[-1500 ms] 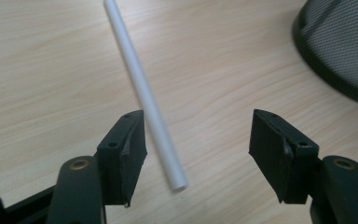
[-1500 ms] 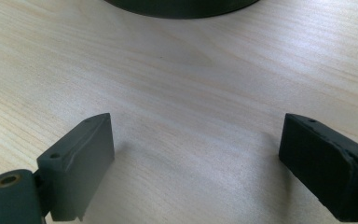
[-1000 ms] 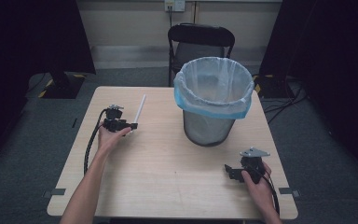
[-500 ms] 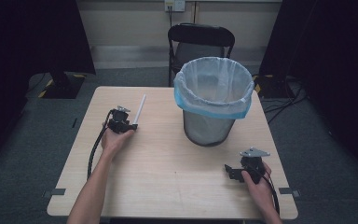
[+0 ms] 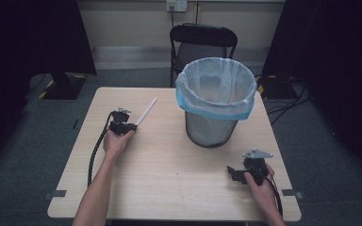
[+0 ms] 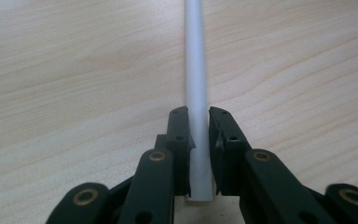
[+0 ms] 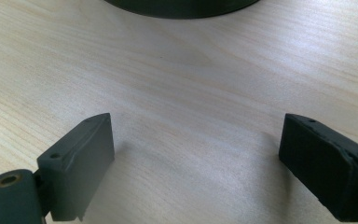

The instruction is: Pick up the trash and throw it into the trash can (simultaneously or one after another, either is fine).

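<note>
A thin white tube (image 5: 146,111) lies on the wooden table (image 5: 169,179), slanting up to the right at the left of the bin. My left gripper (image 5: 130,126) has just been closing and now stands shut on the tube's near end. In the left gripper view the tube (image 6: 196,70) runs straight away from me, both black pads (image 6: 179,140) pressing its sides, with the left gripper (image 6: 199,114) low over the table. My right gripper (image 5: 229,172) rests near the table's front right, jaws wide apart. The right gripper (image 7: 196,140) has only bare wood between its pads (image 7: 91,149).
A mesh waste bin (image 5: 215,99) lined with a clear and blue bag stands right of centre on the table. Its dark base (image 7: 182,7) is just ahead of the right gripper. A black chair (image 5: 202,44) stands behind the table.
My left gripper has moved a little right and forward to the tube's near end and its jaws have shut on it. The right gripper has not moved.
</note>
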`<state>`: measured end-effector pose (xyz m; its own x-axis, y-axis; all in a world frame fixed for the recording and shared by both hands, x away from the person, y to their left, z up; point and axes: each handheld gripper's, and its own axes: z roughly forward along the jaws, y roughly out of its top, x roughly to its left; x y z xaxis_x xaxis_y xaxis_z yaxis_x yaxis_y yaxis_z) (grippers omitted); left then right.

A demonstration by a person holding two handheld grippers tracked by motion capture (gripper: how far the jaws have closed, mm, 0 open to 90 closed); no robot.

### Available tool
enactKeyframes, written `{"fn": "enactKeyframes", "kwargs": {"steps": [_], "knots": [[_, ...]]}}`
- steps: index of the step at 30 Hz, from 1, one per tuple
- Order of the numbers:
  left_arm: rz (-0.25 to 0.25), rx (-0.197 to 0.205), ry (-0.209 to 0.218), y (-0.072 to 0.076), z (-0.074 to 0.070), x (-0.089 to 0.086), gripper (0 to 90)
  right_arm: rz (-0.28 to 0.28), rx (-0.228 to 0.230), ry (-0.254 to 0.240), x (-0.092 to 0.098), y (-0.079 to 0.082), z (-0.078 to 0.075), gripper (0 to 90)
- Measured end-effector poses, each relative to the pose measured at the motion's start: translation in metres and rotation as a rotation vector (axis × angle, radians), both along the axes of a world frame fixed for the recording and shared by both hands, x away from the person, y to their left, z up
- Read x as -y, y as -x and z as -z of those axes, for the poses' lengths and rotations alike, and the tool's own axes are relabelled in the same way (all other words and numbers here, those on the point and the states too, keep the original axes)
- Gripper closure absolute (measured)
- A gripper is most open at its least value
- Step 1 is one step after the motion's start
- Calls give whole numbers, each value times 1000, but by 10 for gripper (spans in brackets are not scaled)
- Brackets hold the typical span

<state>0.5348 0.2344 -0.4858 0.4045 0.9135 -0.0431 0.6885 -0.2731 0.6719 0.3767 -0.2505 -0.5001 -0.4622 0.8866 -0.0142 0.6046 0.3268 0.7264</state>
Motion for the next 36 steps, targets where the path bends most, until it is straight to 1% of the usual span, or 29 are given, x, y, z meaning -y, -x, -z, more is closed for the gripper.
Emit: {"fn": "enactKeyframes", "kwargs": {"steps": [2, 5, 8, 9, 11, 13, 14, 15, 18, 20, 22, 23, 26, 27, 30, 32, 36], "knots": [[-4, 1, -5, 0, 0, 1, 794, 0, 0, 0, 0, 0, 0, 93], [-14, -2, 30, 0, 1, -2, 797, 0, 0, 0, 0, 0, 0, 93], [-16, -3, 45, 0, 1, -4, 799, 0, -1, -1, 0, 0, 0, 93], [-23, -5, 57, 0, 1, -4, 799, -1, -1, -1, 0, 0, 0, 93], [-18, -10, 70, 0, 2, -6, 800, 0, -1, -1, 0, 0, 0, 93], [-18, -19, 105, -1, 2, -10, 800, 0, -1, -1, 0, 0, 0, 93], [-19, -20, 131, -2, 3, -13, 800, 0, -1, -1, 0, 0, 0, 93], [-10, -25, 138, -2, 4, -16, 800, 0, -1, -1, 0, 0, 0, 93], [-12, -18, 143, -2, 4, -16, 799, 0, -1, -1, 0, 0, 0, 93], [-6, -16, 139, -2, 4, -16, 799, 0, -1, -1, 0, 0, 0, 93], [-1, -18, 156, -1, 5, -18, 799, 0, -1, -1, 0, 0, 0, 93], [-4, -12, 160, 0, 6, -18, 799, 0, -1, -1, 0, 0, 0, 93], [0, -9, 180, 2, 6, -20, 798, 0, -1, -1, 0, 0, 0, 93], [3, -6, 175, 2, 5, -21, 798, 0, -1, -1, 0, 0, 0, 93], [-3, 8, 203, 3, 1, -24, 797, 0, -1, -1, 0, 0, 0, 93], [-8, 22, 210, 4, -3, -25, 798, 0, -1, -1, 0, 0, 0, 93], [3, 42, 225, 6, -9, -27, 798, -1, -1, -1, 0, 0, 0, 93]]}}
